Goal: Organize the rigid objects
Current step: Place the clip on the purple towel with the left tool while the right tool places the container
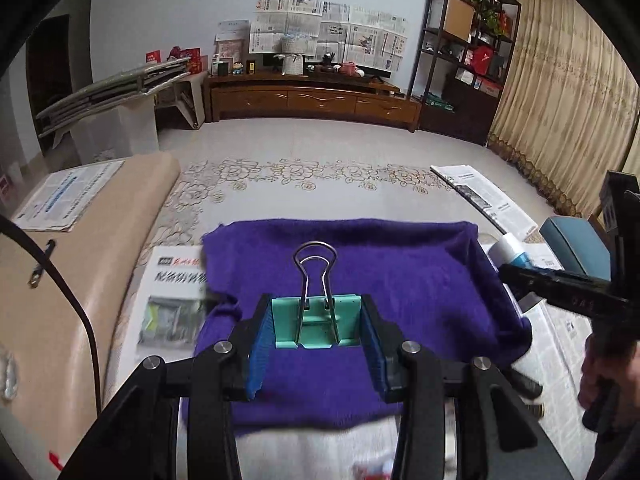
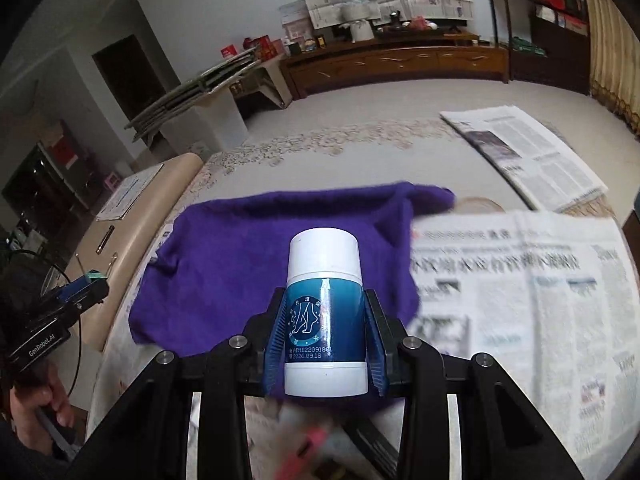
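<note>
in the left wrist view, the left gripper (image 1: pixel 316 330) is clamped on a mint-green binder clip (image 1: pixel 316 322), its blue pads pressing the clip's two sides. the clip's wire handles stand up and point away from the gripper. below and beyond the fingers lies a purple cloth (image 1: pixel 400 272), spread over newspapers (image 1: pixel 172 304) that show on both sides of it. to the left of the gripper runs a beige cushioned edge (image 1: pixel 80 280) with a folded paper on it and a black cable (image 1: pixel 72 300) crossing it. off to the right, the right gripper (image 1: pixel 520 276) comes into the picture with the white cap of a bottle (image 1: pixel 508 250) showing at its tip. far ahead stand a low wooden cabinet (image 1: pixel 312 100) and a dark shelf unit (image 1: pixel 464 48). in the right wrist view, the right gripper (image 2: pixel 326 336) is closed on a blue bottle with a white cap (image 2: pixel 326 312), held upright between the two blue pads, which press on its sides. the purple cloth (image 2: pixel 240 260) lies under and beyond the bottle. blurred newspapers (image 2: pixel 520 300) lie to the right of the gripper. at the far left the left gripper (image 2: pixel 86 284) appears, a bit of the green binder clip (image 2: pixel 96 276) at its tip, with a hand (image 2: pixel 36 400) on its handle.
</note>
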A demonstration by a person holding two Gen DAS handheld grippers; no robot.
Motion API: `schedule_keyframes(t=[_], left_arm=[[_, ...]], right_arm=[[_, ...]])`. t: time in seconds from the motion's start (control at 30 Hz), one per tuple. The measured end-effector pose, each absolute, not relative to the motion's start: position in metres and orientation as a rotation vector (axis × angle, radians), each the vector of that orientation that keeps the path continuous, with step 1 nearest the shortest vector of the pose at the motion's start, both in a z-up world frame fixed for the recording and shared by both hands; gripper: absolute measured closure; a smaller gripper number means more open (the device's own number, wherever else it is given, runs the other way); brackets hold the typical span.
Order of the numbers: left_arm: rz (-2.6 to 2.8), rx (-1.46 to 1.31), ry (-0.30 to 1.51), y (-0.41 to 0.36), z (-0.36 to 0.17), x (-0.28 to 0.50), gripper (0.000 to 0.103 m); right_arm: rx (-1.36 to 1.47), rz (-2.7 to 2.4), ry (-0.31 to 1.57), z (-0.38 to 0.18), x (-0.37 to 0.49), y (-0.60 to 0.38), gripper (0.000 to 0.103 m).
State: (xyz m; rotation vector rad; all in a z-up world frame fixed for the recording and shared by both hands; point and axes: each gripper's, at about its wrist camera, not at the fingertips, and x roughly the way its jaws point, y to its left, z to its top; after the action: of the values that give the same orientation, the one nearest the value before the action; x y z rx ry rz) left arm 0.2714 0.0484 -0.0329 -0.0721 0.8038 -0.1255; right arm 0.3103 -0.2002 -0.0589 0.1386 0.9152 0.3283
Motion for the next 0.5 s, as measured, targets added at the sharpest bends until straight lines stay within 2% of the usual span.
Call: schedule_keyframes(t=[0.27,0.5], left_arm=[[-0.128,-0.084,0.876,0.027,-0.074,0.338,0.064],[-0.108,-0.035,0.955,0.014,-0.101,0.366,0.064]], right_arm=[[0.078,0.328,0.998,-0.091,0.378,-0.161,0.067],[-0.001,0.297,1.072,-0.119,0.410,-0.144,0.067]])
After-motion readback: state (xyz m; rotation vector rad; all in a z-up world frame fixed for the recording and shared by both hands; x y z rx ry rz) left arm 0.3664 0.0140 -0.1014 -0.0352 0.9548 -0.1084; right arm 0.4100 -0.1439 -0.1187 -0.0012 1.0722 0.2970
